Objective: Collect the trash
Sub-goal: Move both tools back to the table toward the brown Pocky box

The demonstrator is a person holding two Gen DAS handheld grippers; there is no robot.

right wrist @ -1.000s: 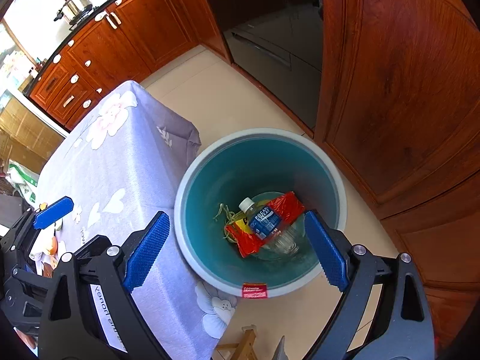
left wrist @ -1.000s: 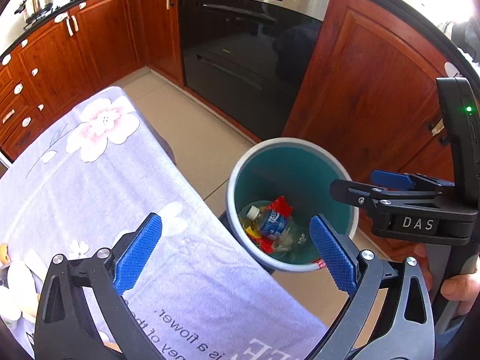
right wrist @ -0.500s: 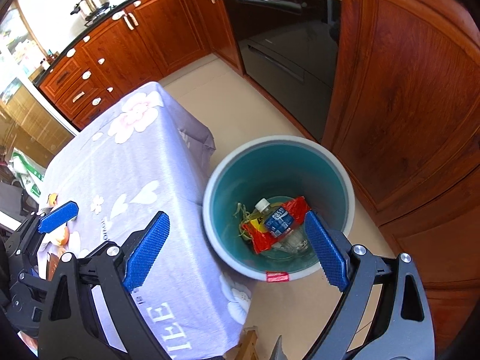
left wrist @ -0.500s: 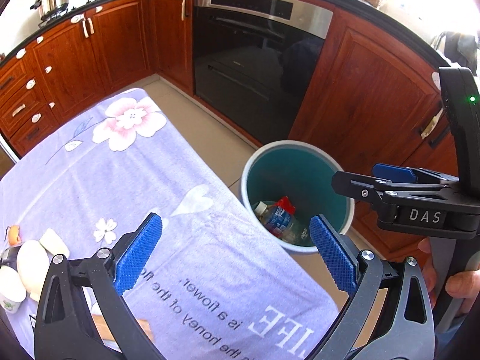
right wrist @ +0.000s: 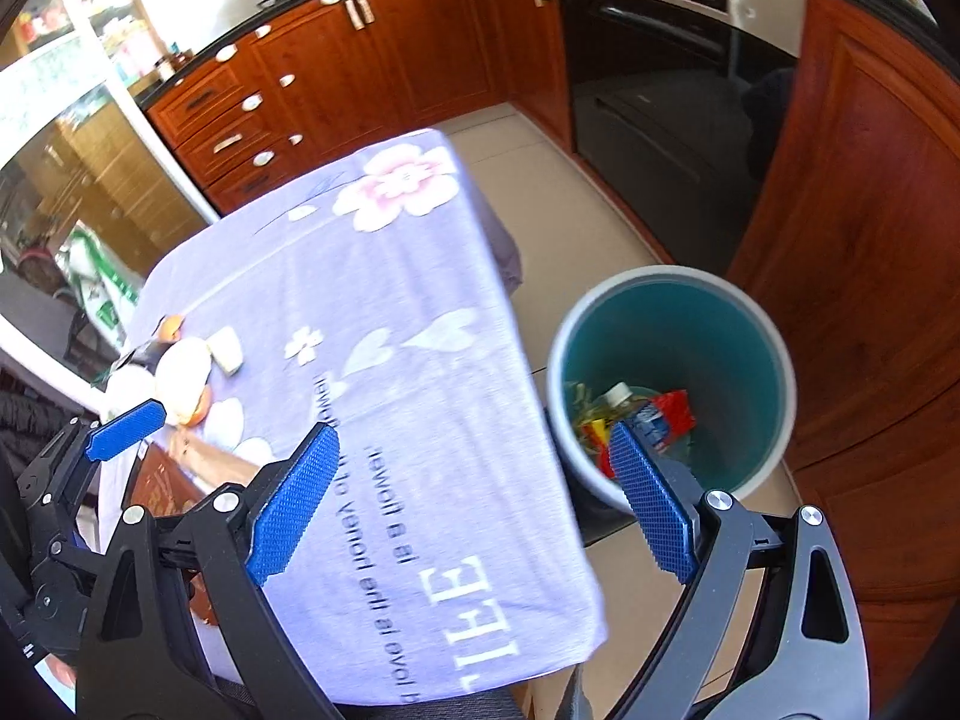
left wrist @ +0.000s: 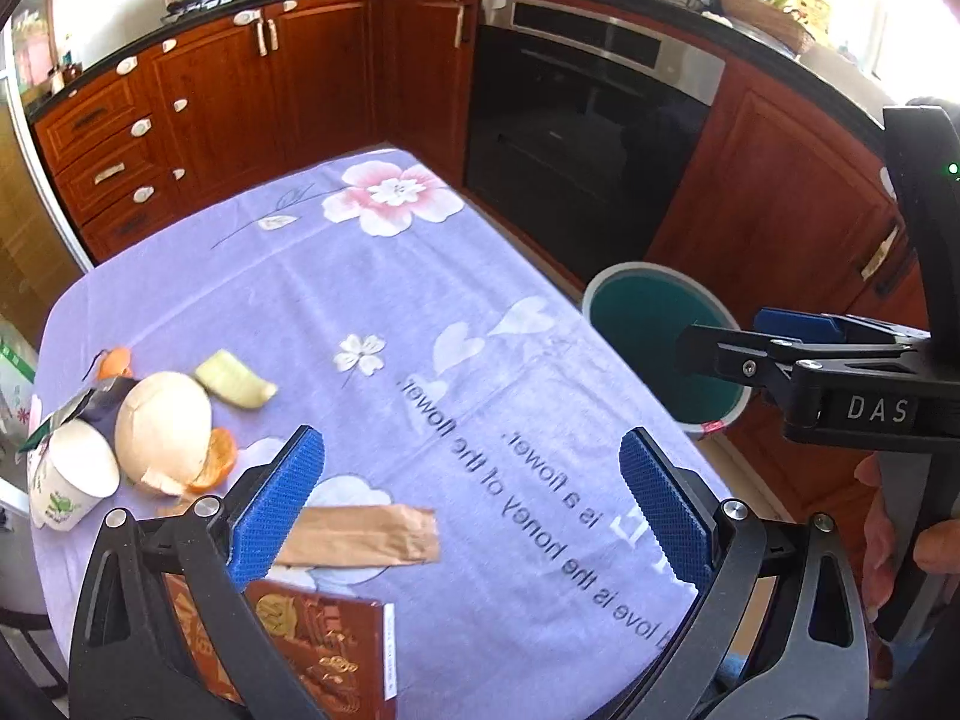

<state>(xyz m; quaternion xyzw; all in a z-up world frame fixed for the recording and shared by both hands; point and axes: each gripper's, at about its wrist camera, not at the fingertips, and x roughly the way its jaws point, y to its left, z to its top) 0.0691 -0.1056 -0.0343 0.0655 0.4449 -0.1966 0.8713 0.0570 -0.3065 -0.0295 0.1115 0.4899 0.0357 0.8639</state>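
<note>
two "das" letters-marked tongs (left wrist: 876, 408)

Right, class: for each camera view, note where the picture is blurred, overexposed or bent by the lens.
Left wrist view: window glare whitens the top right corner; the straight black countertop edge bows with fisheye distortion; the lilac flowered tablecloth is slightly motion-blurred. Right wrist view: tablecloth lettering smears; the round teal trash bin stays fairly sharp.
</note>
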